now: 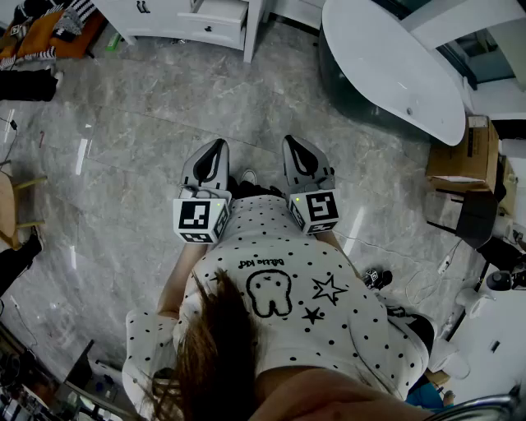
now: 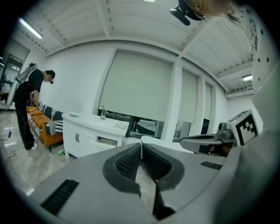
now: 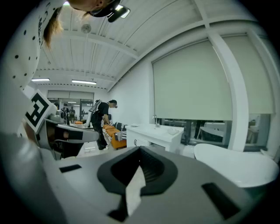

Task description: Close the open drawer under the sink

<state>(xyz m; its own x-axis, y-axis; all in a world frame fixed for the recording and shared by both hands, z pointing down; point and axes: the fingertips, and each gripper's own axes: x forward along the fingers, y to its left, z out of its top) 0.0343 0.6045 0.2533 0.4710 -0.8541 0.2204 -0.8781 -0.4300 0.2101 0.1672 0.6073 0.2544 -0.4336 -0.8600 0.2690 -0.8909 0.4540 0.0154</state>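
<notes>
The white sink cabinet [image 1: 168, 25] stands at the far side of the floor, a good way ahead of both grippers. Its drawer [image 1: 220, 11] is pulled out at the cabinet's right end. In the left gripper view the cabinet [image 2: 83, 133] shows left of centre, with the open drawer [image 2: 106, 141] under the countertop and faucet. My left gripper [image 1: 215, 148] and right gripper [image 1: 294, 143] are held side by side in front of the person's chest, both pointing toward the cabinet. The left gripper [image 2: 141, 147] is shut and holds nothing. The right gripper [image 3: 140, 151] is also shut and holds nothing.
A white bathtub [image 1: 394, 66] lies ahead to the right. A cardboard box [image 1: 462, 156] and equipment sit at the right edge. An orange sofa [image 1: 49, 37] is at the far left, where a person in black [image 2: 28, 109] is bending. Grey marble floor [image 1: 140, 148] stretches to the cabinet.
</notes>
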